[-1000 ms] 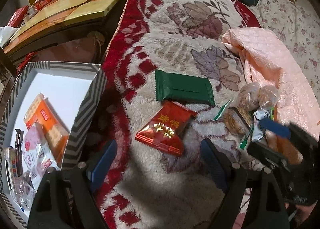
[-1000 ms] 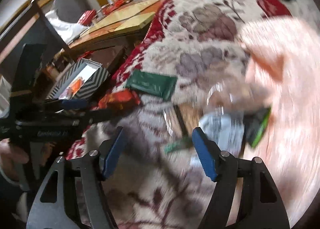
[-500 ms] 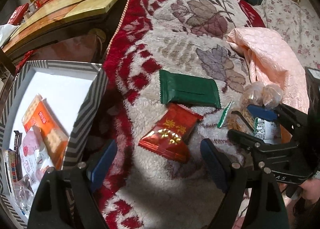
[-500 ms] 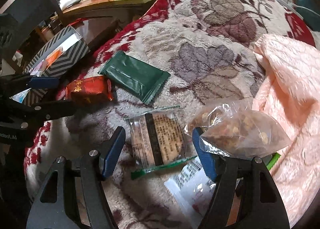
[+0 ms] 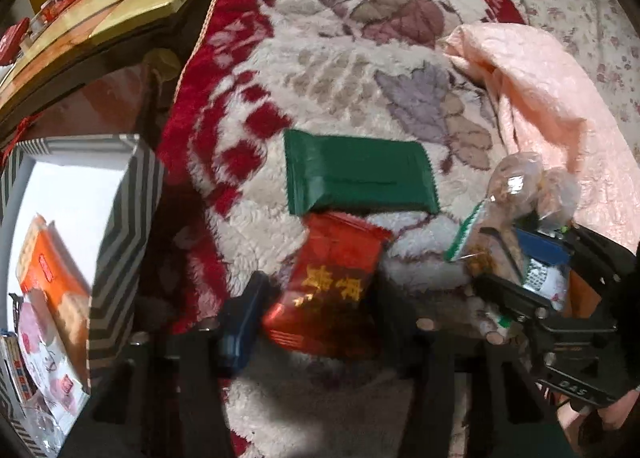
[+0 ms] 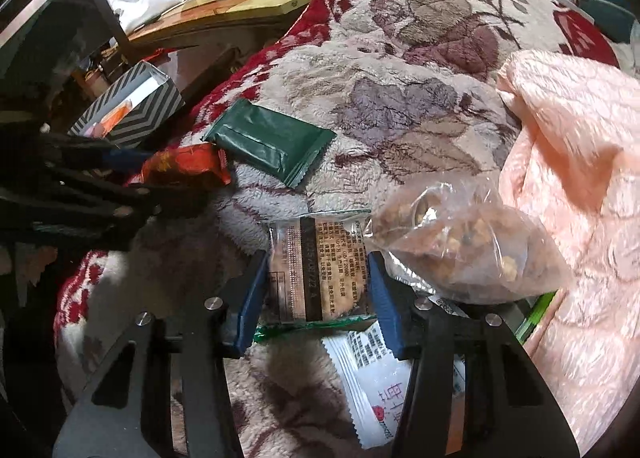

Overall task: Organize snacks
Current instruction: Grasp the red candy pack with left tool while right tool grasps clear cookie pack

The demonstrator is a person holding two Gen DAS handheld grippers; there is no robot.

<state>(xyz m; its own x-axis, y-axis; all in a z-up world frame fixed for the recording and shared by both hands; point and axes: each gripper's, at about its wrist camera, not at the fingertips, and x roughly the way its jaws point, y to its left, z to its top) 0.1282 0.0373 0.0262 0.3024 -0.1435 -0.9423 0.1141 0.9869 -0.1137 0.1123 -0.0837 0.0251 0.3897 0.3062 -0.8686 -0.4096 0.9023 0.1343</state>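
Note:
My left gripper (image 5: 316,306) is closed around a red snack packet (image 5: 332,290) with gold print, lying on the plush blanket; both pads touch its sides. My right gripper (image 6: 316,290) is closed around a clear biscuit packet (image 6: 320,270) with a black label strip. A dark green packet (image 5: 360,178) lies just beyond the red one and also shows in the right wrist view (image 6: 272,138). A clear bag of nuts (image 6: 468,254) rests to the right of the biscuit packet. A white packet (image 6: 372,374) lies under my right gripper.
A chevron-striped box (image 5: 120,226) with several snacks inside, an orange cracker pack (image 5: 52,290) among them, stands left off the blanket's edge. A pink quilt (image 5: 560,106) is heaped on the right. A wooden table (image 5: 100,14) stands behind the box.
Both grippers have moved forward and narrowed from wide open. The left now grips the red packet, the right the biscuit packet.

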